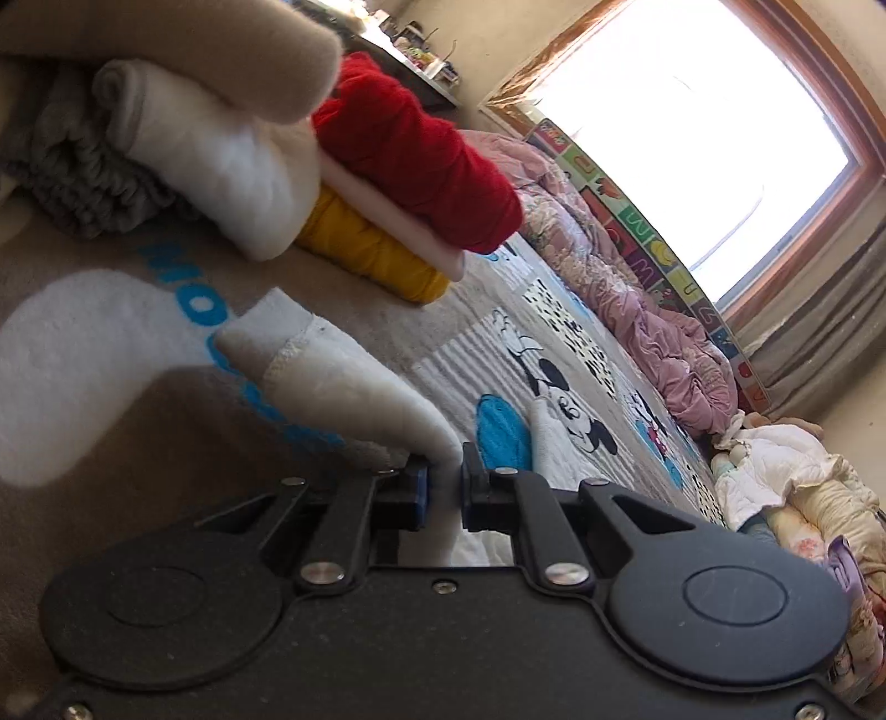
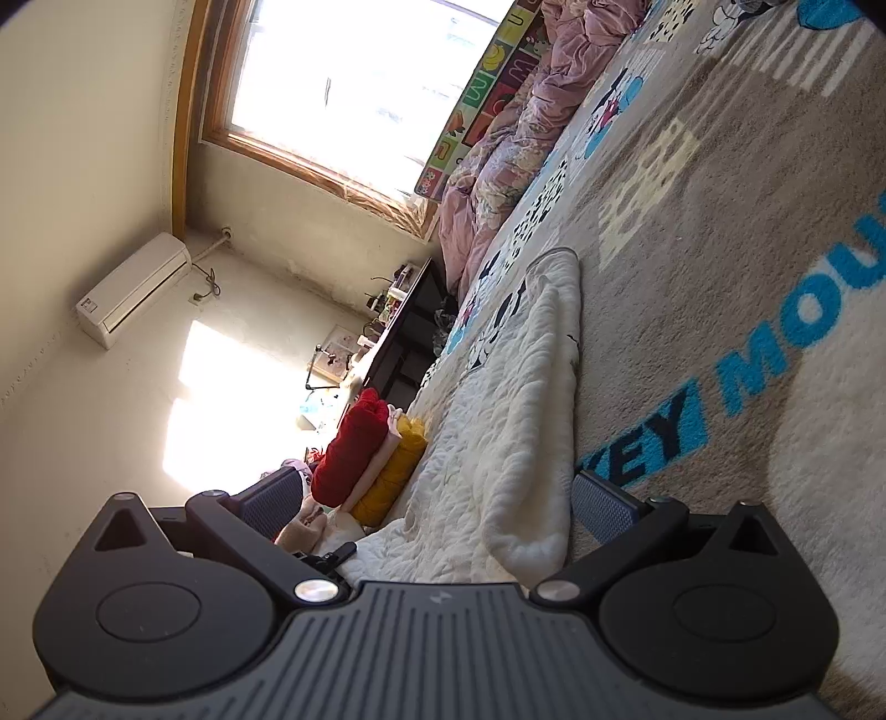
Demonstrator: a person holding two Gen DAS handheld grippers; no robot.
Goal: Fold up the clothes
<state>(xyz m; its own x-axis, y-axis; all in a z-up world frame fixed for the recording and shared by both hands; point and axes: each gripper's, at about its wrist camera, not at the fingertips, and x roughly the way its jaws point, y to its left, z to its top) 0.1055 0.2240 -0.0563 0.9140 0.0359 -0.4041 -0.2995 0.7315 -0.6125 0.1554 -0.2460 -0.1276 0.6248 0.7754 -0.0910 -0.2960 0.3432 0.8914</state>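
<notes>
A white fleece garment (image 1: 343,382) lies on the grey Mickey Mouse blanket (image 1: 111,443). My left gripper (image 1: 443,487) is shut on a bunched edge of it, which stands up between the blue pads. In the right wrist view the same white garment (image 2: 509,415) stretches away along the blanket (image 2: 720,249). My right gripper (image 2: 437,504) stands open and wide at the garment's near end, with the cloth between its fingers but neither pad pressing on it.
A stack of folded clothes sits just beyond: red (image 1: 421,160), yellow (image 1: 376,249), white (image 1: 221,166), grey (image 1: 83,166). A beige cloth (image 1: 194,50) hangs over them. A pink quilt (image 1: 637,310) lines the window side. A dark desk (image 2: 404,338) stands past the bed.
</notes>
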